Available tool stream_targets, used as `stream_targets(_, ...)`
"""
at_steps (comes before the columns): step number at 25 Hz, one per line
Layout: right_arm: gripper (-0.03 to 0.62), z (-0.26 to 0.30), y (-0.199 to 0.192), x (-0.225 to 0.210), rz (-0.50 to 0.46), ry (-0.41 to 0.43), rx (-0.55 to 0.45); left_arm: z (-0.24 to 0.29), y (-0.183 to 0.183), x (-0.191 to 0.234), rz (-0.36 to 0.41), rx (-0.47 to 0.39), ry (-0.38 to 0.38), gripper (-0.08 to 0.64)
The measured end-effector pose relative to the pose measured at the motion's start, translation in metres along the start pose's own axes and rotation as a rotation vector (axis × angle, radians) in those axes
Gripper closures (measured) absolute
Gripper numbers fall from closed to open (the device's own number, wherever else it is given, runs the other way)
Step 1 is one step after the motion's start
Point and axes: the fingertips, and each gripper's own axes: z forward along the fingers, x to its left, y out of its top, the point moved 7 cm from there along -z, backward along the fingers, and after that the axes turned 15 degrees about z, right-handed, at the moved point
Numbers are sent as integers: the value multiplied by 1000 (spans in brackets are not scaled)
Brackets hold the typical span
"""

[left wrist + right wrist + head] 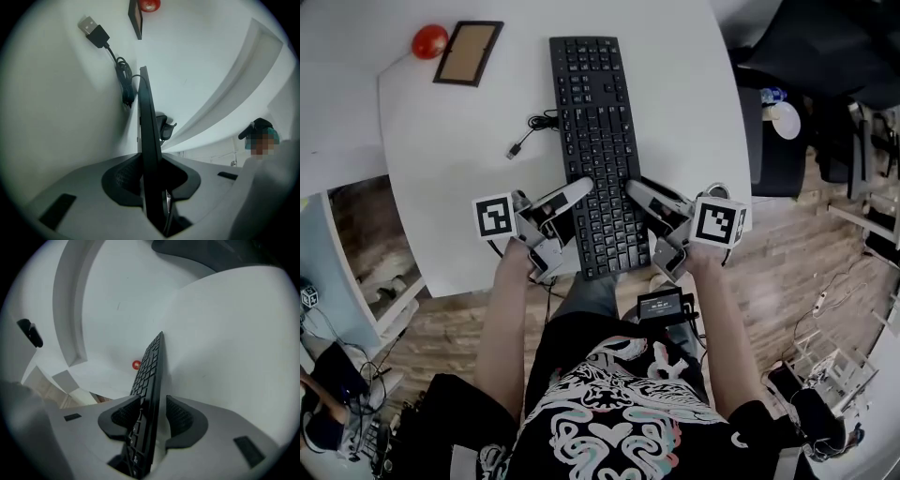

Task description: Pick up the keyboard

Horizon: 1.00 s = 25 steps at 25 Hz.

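I have the black keyboard [598, 141] keys-up in the middle of the white round table [441, 206]. Its long axis runs straight away from me. The near short end sits at the table's near edge, just ahead of my body, and the far short end points toward the table's far side.

My left gripper [577, 190] comes in from the left onto the left long edge, close to the near end. In the left gripper view the keyboard shows edge-on as a thin dark blade, and the ribbed pads [119, 178] close against both its faces, so that gripper is clamped on it.

My right gripper [639, 190] mirrors it on the right long edge. In the right gripper view one pad [119, 420] lies against the keys. A thin pale strip seems to separate the underside from the other pad [185, 420], so I read this gripper as around the keyboard but not squeezing it.

The keyboard's USB cable [534, 127] lies coiled just left of the keyboard, with its plug loose on the tabletop. A red round object [429, 41] and a dark-framed brown panel [469, 52] sit well apart from it at the far left.
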Motion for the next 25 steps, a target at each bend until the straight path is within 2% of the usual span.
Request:
stream_targets(3,428,13,-1,3,54,73,35,1,-1,4,-16,-2,-14,463)
stream_targets(7,430,12,0,1,-9,9,26,1,-1,6,-19,-2,-10,463)
stream_targets(11,430,8,-1,5,-43,6,-1,2,-3,4,-20,11,-9,463)
stream_targets(15,430,5,0,6,-77,-32,-2,3,-3,3,-5,24,0,463)
stream_targets(25,431,5,1,13,-121,-13,-5,3,-2,1,74,58,31,460)
